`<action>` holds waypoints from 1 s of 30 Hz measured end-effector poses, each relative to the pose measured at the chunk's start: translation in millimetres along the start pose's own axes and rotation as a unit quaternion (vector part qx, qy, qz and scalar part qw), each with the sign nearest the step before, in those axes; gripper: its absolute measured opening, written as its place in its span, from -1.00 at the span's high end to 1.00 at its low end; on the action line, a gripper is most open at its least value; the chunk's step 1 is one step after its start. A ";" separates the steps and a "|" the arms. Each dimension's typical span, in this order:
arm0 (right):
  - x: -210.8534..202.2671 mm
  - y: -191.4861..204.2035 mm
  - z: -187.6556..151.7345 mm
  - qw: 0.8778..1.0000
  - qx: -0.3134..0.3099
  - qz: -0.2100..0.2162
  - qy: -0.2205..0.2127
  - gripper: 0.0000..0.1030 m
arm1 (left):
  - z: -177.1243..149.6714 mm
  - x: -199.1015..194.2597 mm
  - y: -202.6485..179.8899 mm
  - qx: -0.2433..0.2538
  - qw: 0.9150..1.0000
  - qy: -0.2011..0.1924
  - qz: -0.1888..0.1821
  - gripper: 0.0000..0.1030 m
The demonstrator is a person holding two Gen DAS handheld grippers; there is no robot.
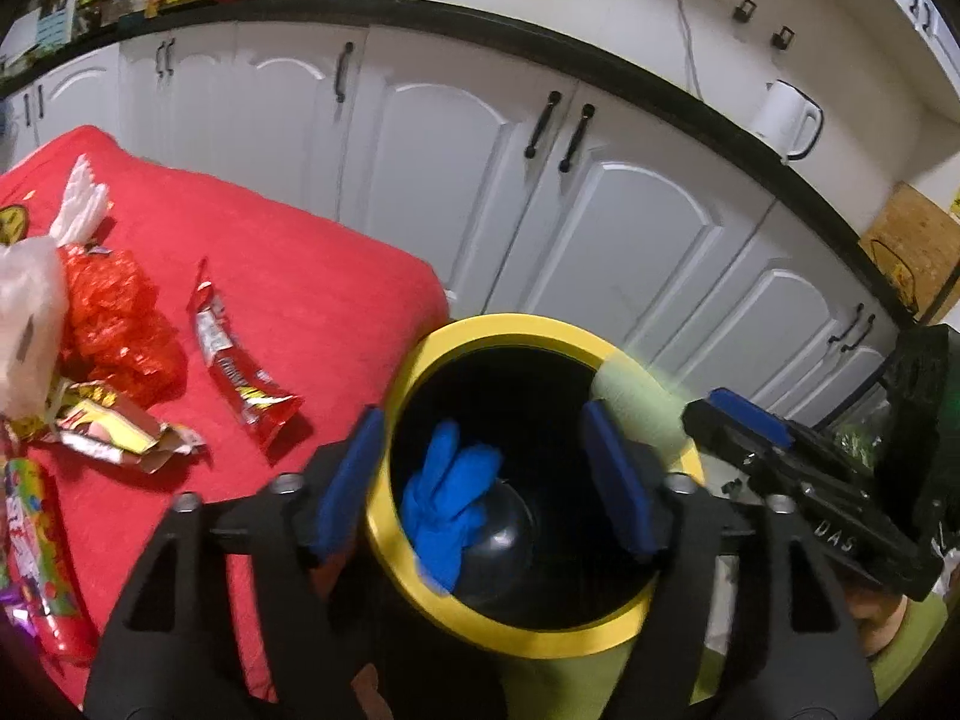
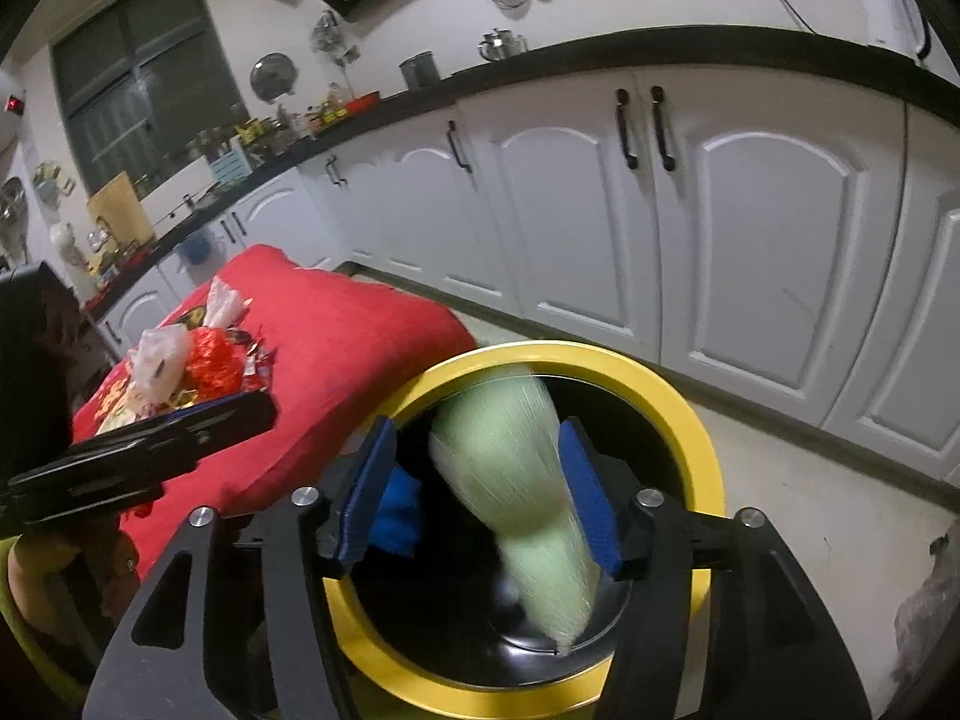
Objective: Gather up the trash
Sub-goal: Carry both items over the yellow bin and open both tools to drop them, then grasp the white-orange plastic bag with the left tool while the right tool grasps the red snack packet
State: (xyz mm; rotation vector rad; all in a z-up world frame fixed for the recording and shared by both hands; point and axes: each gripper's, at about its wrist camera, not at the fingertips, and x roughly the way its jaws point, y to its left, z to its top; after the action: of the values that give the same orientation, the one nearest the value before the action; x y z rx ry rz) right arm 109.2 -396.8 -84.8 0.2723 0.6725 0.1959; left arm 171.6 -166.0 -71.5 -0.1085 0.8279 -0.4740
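Hovering over the yellow-rimmed bin point(image 1: 540, 639) — both tongs point(image 1: 486, 480) point(image 2: 477, 492) released; "DAS" legible.

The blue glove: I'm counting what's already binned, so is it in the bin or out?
In. The blue glove lies inside the bin, below its yellow rim, against the dark interior; the right wrist view shows it there too.

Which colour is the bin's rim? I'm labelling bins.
Yellow, around a black inside; the round trash bin's rim shows best in the right wrist view.

We look down close along each gripper's fingers from both wrists; both views share the yellow-rimmed bin point(image 1: 420, 594) point(image 2: 690, 408) and red table point(image 1: 312, 300) point(image 2: 360, 324).
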 end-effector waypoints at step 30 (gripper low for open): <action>-15.5 113.0 6.5 0.991 -0.115 0.065 -0.017 -0.20 | -8.7 -126.3 69.2 -0.078 0.982 -0.143 0.094 -0.79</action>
State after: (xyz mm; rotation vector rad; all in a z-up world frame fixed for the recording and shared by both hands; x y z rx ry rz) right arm 91.2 -295.2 -35.8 0.0981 0.5924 0.3892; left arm 117.3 -47.3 -10.1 -0.2354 0.5846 -0.2087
